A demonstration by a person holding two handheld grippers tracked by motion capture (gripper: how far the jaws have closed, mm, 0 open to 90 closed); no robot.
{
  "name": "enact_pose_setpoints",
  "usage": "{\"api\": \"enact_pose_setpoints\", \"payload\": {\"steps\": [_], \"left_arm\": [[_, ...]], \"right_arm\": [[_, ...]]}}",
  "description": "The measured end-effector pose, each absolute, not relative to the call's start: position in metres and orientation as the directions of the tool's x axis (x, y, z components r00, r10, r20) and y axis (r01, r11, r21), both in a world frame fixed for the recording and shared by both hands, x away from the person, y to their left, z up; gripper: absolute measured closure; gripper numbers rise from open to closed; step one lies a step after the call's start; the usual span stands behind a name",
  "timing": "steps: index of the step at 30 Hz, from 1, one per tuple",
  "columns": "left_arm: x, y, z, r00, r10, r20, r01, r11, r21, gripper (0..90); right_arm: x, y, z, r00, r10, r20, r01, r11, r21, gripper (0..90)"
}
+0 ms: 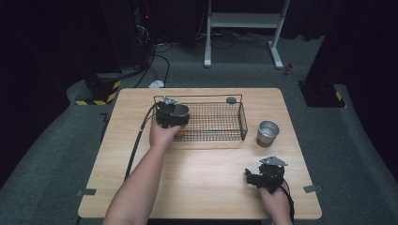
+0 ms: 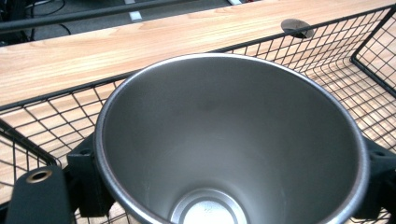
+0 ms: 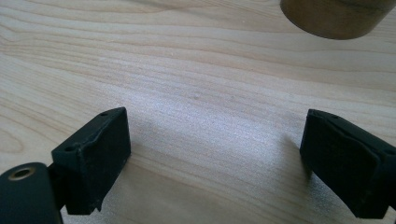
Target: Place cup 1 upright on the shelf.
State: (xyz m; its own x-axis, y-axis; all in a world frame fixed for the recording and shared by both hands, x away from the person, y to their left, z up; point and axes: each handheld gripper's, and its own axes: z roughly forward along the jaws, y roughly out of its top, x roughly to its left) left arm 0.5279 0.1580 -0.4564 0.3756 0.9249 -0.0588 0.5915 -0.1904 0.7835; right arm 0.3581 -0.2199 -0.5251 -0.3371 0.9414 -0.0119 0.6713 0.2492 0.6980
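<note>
Steel fills most of what I see along my left gripper [image 2: 229, 186]: a stainless cup [image 2: 224, 140], mouth up, sits between the two black jaws, one pressed to each side of its wall just under the rim, so that tool is clamped on the cup. From the high view I place the left gripper [image 1: 172, 115] at the left end of the black wire basket [image 1: 237, 123], with the cup [image 1: 179, 111] inside that end of the basket, upright or close to it. I cannot tell from either view whether the cup's base rests on the basket floor or hangs just above it. The basket stands on the far half of the wooden table [image 1: 202, 173], its long side running across my view, and a small dark round disc [image 1: 231, 100] shows at the far rail toward the right; the same disc [image 2: 297, 28] appears in the left gripper view on the wood just past the mesh. My right gripper [image 1: 256, 179] rests low near the table's right front corner, well apart from the basket, and in its own view the right gripper [image 3: 215, 163] has its jaws spread wide over bare wood with nothing between them. A second steel cup [image 1: 267, 133], brown at the bottom, stands upright on the table just right of the basket, between it and my right tool; its brown base [image 3: 334, 18] shows at the top edge of the right gripper view.
</note>
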Motion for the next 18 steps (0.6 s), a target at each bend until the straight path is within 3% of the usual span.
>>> {"api": "enact_pose_setpoints", "payload": {"steps": [18], "left_arm": [[0.517, 0.161, -0.461, 0.390, 0.920, -0.030, 0.565, -0.213, 0.797, 13.2]], "right_arm": [[0.358, -0.220, -0.525, -0.338, 0.941, -0.011, 0.671, 0.250, 0.698, 8.5]]}}
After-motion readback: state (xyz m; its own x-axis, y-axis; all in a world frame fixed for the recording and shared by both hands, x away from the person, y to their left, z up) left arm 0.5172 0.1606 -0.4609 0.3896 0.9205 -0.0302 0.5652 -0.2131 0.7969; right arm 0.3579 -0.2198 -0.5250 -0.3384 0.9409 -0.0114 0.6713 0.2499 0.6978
